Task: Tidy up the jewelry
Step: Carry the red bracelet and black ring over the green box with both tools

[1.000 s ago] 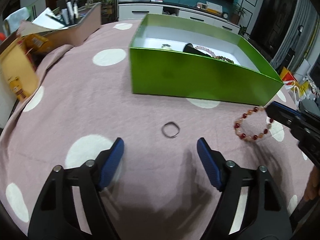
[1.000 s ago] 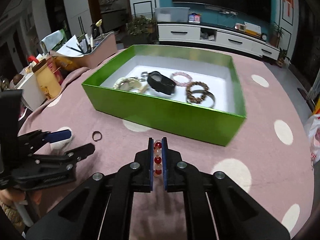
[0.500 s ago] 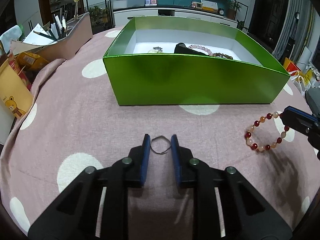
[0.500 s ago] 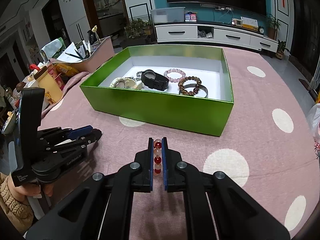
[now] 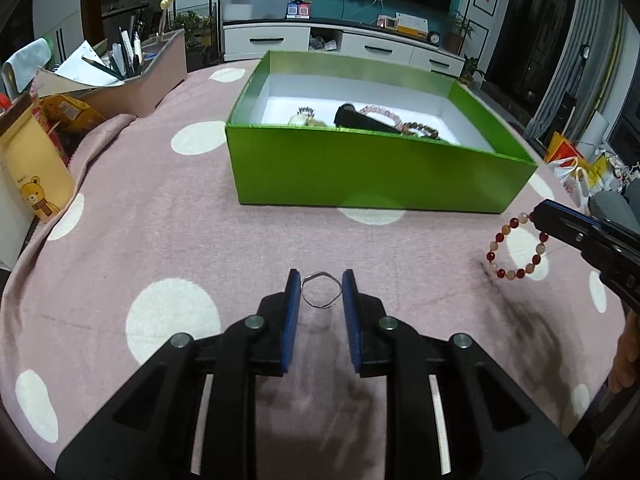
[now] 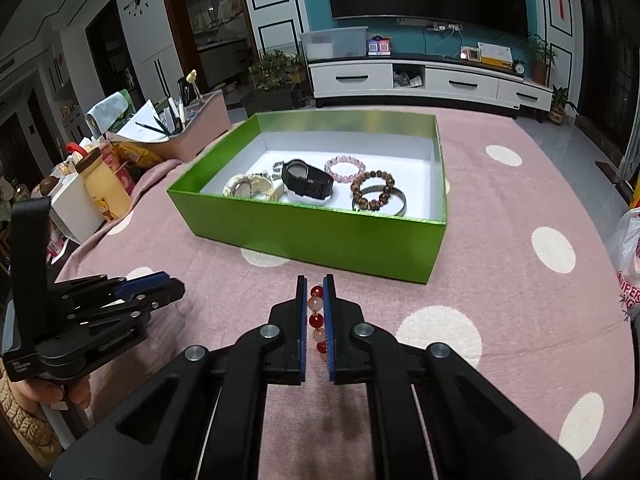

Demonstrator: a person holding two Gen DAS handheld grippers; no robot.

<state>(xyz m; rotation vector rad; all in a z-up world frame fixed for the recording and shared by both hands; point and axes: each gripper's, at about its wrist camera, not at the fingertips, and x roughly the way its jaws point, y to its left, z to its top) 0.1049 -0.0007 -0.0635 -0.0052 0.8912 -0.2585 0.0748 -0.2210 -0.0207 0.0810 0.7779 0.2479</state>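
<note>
Left gripper (image 5: pixel 321 290): clamped on a thin wire bangle (image 5: pixel 321 290); its jaws closed in within the last second, and the blue pads now press the bangle's sides.
Wire bangle: at 6 o'clock in the left wrist view, raised above the pink dotted tablecloth (image 5: pixel 160 216).
Green box (image 6: pixel 320 236): at 12 o'clock from both grippers, open-topped, holding a black watch (image 6: pixel 306 179), a pink bead bracelet (image 6: pixel 345 169), a brown bead bracelet (image 6: pixel 373 188) and other pieces.
Right gripper (image 6: pixel 314 300): clenched on a red-and-cream bead bracelet (image 5: pixel 516 248).
Bead bracelet: at 3 o'clock in the left wrist view, hanging from the tips just over the cloth.
</note>
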